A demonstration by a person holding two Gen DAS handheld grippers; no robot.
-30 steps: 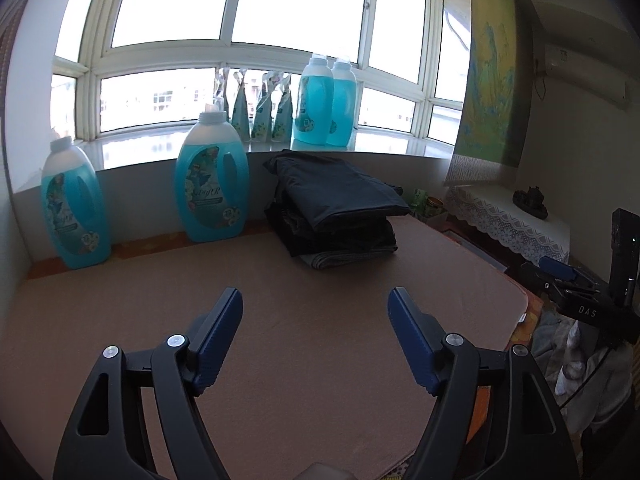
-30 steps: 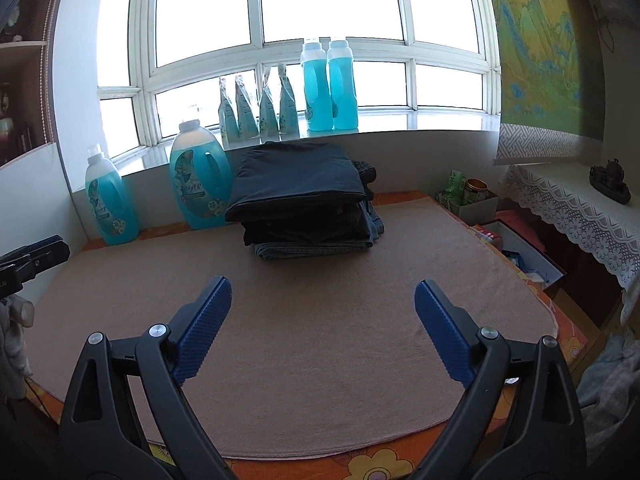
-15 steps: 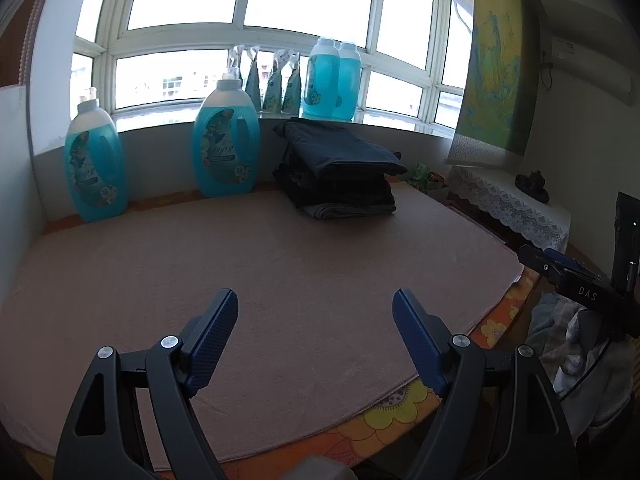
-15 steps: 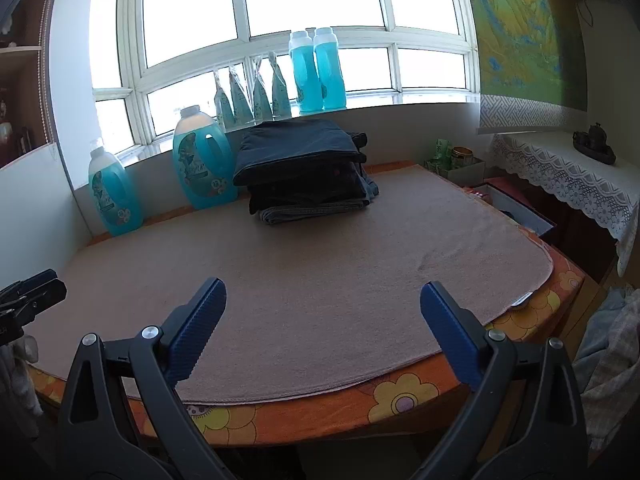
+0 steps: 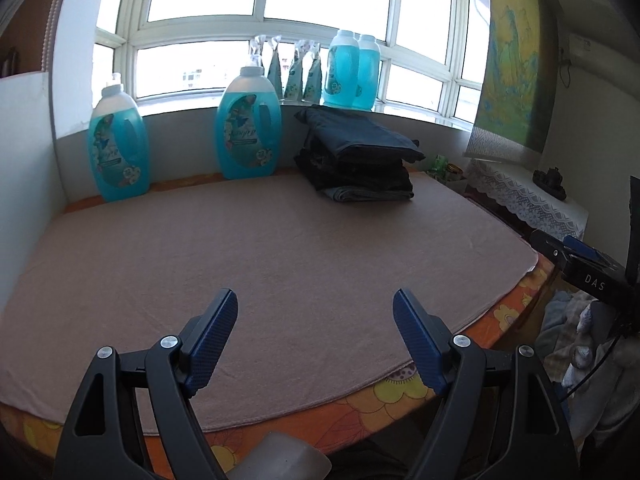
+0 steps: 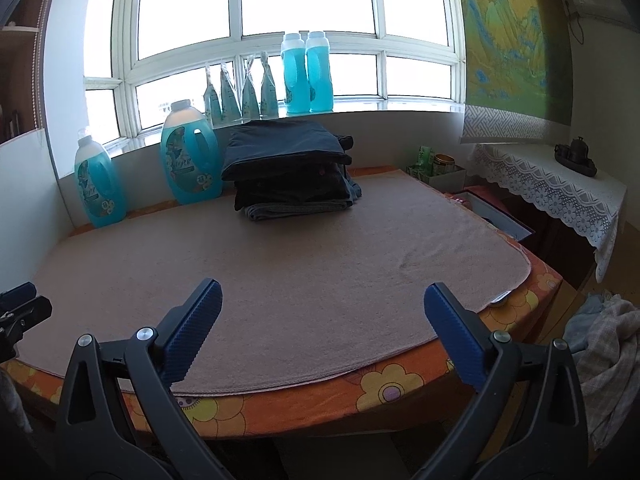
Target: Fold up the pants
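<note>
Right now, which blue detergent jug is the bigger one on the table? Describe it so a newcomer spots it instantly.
Start at the bay window and drop to the pink towel-covered table beneath it. Two translucent blue detergent jugs stand along its far edge, left of the stack of folded dark pants. Yours is the larger jug with the wide white cap, right beside the stack; the smaller pump-top jug stands farther left.

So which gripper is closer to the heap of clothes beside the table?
Right. The right gripper sits at the table edge next to the heap of clothes, jaws just opening wider, empty; the left gripper is beyond it, farther off.
</note>
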